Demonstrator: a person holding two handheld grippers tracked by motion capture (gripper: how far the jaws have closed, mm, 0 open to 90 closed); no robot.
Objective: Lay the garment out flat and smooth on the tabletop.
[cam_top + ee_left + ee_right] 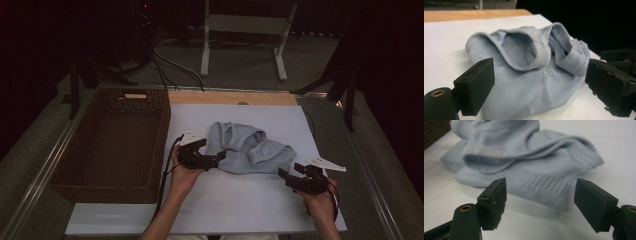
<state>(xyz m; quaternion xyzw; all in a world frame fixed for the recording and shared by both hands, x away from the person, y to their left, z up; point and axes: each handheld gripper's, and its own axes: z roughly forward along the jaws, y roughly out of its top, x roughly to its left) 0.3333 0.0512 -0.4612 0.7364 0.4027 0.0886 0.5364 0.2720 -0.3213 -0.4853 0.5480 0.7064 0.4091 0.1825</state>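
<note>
High view: both hand-held grippers, left and right, spread beside the unlabelled pale-blue garment.

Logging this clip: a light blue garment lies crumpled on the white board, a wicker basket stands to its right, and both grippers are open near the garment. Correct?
Not quite. The high view shows the wicker basket to the left of the light blue garment, not the right. The rest holds: garment crumpled on the white board, left gripper and right gripper open near it.

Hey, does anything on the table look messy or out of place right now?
The light blue garment lies crumpled in a heap on the white board, folds bunched and a ribbed hem turned up, rather than flat. The wicker basket sits squarely alongside. Nothing looks spilled or damaged.
</note>
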